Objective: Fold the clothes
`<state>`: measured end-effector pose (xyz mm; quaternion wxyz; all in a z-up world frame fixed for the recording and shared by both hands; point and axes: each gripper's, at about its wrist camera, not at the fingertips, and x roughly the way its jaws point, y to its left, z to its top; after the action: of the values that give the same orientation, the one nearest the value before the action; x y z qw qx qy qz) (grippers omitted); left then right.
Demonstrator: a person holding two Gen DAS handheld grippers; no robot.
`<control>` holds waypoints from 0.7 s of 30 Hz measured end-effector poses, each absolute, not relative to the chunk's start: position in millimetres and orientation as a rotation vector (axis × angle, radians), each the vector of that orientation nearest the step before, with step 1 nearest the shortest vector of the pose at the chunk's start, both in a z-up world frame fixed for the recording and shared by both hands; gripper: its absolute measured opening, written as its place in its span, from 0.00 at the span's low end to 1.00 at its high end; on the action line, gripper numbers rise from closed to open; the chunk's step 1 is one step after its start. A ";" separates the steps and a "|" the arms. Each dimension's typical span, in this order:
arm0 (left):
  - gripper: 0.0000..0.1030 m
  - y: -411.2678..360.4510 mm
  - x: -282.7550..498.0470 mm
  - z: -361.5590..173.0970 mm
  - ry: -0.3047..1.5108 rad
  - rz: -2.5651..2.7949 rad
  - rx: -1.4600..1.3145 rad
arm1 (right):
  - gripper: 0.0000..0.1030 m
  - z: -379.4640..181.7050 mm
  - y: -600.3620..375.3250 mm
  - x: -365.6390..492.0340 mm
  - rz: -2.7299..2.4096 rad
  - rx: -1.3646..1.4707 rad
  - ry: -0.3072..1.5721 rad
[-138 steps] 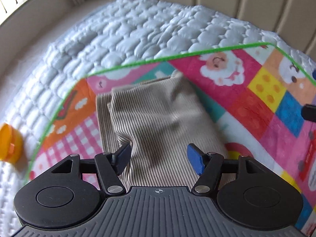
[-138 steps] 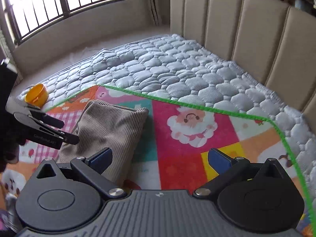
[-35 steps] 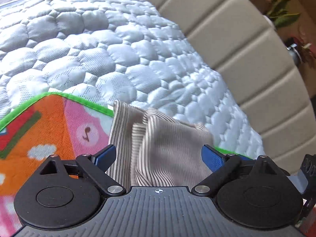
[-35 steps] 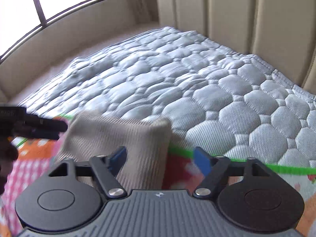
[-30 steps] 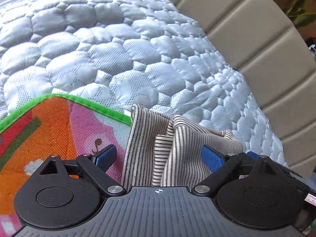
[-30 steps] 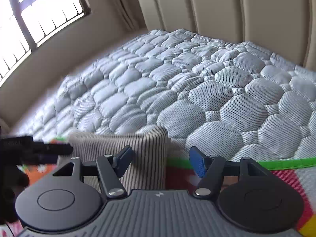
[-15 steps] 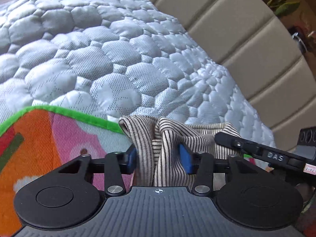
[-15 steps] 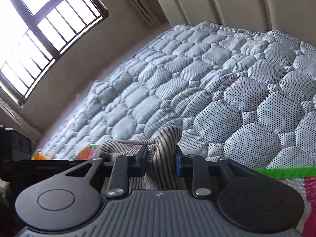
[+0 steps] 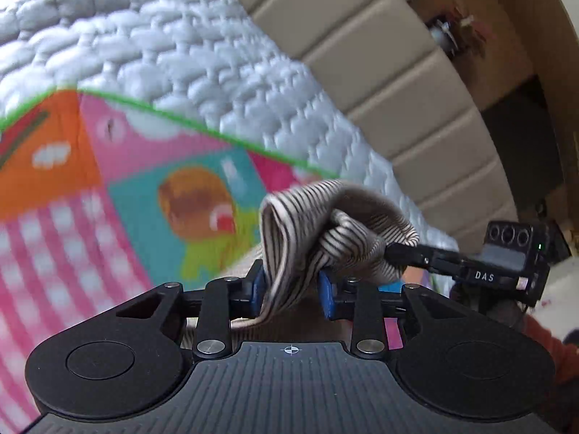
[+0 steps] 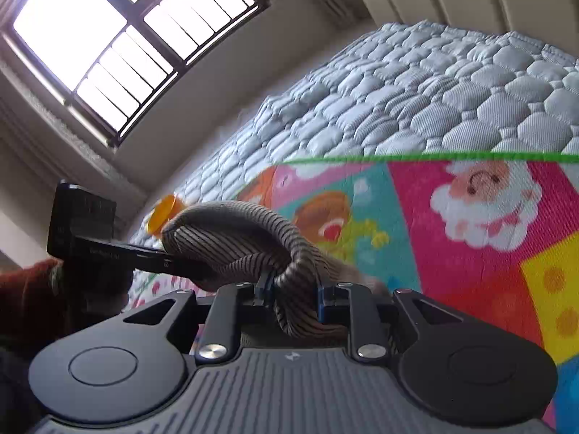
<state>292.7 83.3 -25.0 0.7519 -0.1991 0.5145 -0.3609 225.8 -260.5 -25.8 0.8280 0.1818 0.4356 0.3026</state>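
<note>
Here, the beige ribbed knit garment [image 9: 336, 228] hangs bunched between both tools, raised above the colourful cartoon-print play mat [image 10: 481, 217] on the white quilted mattress [image 10: 434, 97]. The left gripper [image 9: 291, 287] clamps one fold; the right gripper [image 10: 293, 298] pinches another, its dark stripes curling over.

play mat [image 9: 65, 188]: motion-blurred | striped garment [image 9: 311, 224]: lower part hidden

Left gripper [image 9: 291, 291] and right gripper [image 10: 292, 296] are both clamped tight, side by side.
</note>
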 end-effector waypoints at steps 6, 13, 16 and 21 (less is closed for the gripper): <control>0.31 79.6 232.8 -64.4 1.309 -0.881 -0.330 | 0.20 -67.4 -233.5 179.5 0.668 0.155 1.084; 0.44 80.4 205.8 -42.7 1.227 -1.074 -0.131 | 0.21 -66.4 -228.2 164.8 0.656 0.054 1.075; 0.77 98.4 216.3 8.8 1.022 -1.128 -0.124 | 0.21 -68.5 -225.6 165.7 0.653 0.041 1.072; 0.92 103.7 255.5 60.2 0.823 -0.979 -0.231 | 0.21 -72.0 -221.4 167.2 0.649 0.019 1.067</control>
<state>255.5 103.7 60.2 0.7962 -0.1073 0.3829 -0.4560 167.2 -221.4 -72.0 0.8113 0.0088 0.4995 0.3038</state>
